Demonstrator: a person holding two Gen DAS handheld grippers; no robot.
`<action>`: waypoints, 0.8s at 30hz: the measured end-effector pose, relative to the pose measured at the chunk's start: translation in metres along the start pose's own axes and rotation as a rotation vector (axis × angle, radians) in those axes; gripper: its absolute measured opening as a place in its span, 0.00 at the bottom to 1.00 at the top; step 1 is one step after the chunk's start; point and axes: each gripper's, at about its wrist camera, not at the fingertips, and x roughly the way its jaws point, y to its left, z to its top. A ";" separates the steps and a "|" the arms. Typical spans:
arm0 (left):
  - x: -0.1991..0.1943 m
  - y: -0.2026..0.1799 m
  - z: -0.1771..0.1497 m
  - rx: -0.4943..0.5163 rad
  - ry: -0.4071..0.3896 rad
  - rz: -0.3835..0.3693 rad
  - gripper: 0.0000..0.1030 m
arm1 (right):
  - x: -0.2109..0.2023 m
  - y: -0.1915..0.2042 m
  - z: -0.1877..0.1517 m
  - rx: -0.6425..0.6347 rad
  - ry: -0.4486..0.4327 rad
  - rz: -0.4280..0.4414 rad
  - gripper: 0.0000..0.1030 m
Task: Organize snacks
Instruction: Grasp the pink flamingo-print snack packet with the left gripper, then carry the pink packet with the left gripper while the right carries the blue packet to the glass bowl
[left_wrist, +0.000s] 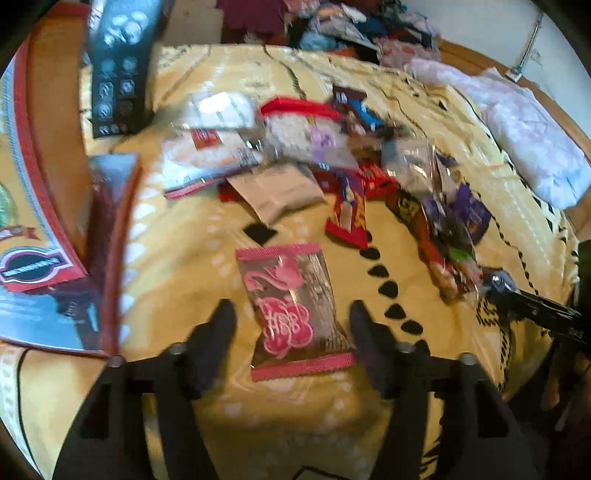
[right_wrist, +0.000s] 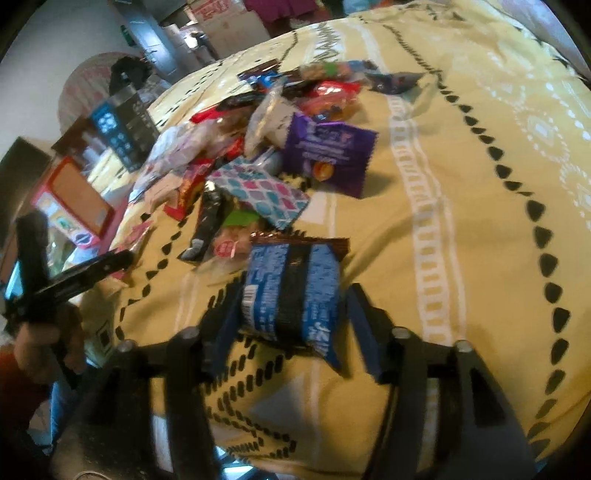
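A pink packet (left_wrist: 291, 310) with a flamingo print lies flat on the yellow bedspread (left_wrist: 192, 266). My left gripper (left_wrist: 292, 310) is open around it, with a gap on each side. In the right wrist view a blue and black packet (right_wrist: 291, 291) lies between the fingers of my right gripper (right_wrist: 291, 295), which is open; its pads sit close to the packet without squeezing it. A heap of mixed snack packets (left_wrist: 332, 166) is piled beyond both grippers, seen also as the heap (right_wrist: 277, 147). The left gripper (right_wrist: 74, 273) shows at the left edge, held by a hand (right_wrist: 37, 343).
A red and blue printed box (left_wrist: 37, 221) and a tall black box (left_wrist: 118, 74) stand at the left. Pale folded fabric (left_wrist: 517, 129) lies at the right. A purple packet (right_wrist: 328, 155) and a scale-patterned packet (right_wrist: 258, 188) top the heap's near side.
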 end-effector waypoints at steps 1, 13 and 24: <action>-0.002 -0.002 0.000 0.007 -0.016 0.015 0.73 | -0.003 0.001 0.001 -0.002 -0.011 -0.007 0.71; 0.024 -0.019 0.000 0.082 0.018 0.224 0.62 | 0.011 0.020 0.000 -0.063 0.044 -0.057 0.73; 0.025 -0.023 -0.003 0.084 0.017 0.242 0.61 | 0.013 0.011 -0.001 -0.026 0.044 -0.064 0.72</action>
